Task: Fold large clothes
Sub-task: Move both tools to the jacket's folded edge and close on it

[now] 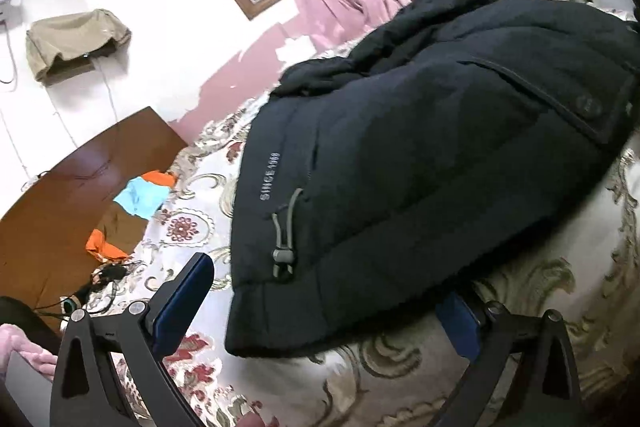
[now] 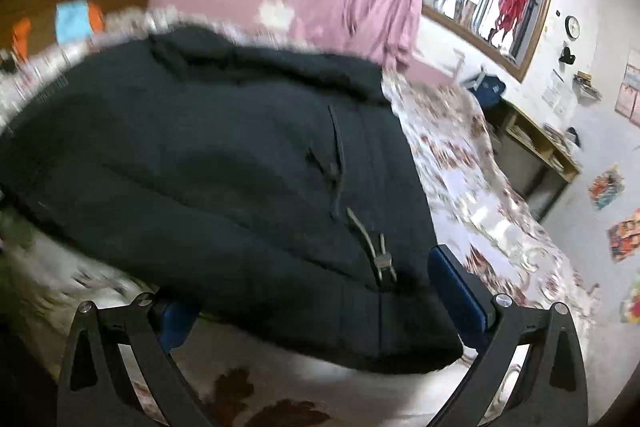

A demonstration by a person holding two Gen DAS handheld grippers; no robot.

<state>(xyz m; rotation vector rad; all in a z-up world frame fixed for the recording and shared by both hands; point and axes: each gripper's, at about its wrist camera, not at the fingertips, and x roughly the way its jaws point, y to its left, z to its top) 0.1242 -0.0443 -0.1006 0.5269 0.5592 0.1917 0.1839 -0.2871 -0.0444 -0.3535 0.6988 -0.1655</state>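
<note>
Both grippers, left gripper (image 1: pixel 320 311) and right gripper (image 2: pixel 316 307), are straddling the near hem of the black jacket (image 1: pixel 420 155) (jaws spread, nothing pinched), which is lying lengthwise away across the bed (image 1: pixel 400 387).

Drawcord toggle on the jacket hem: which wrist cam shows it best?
Left wrist: the drawcord toggle on the black jacket is sharp, below the lettering. The right wrist view shows a toggle too, but motion-blurred.
</note>
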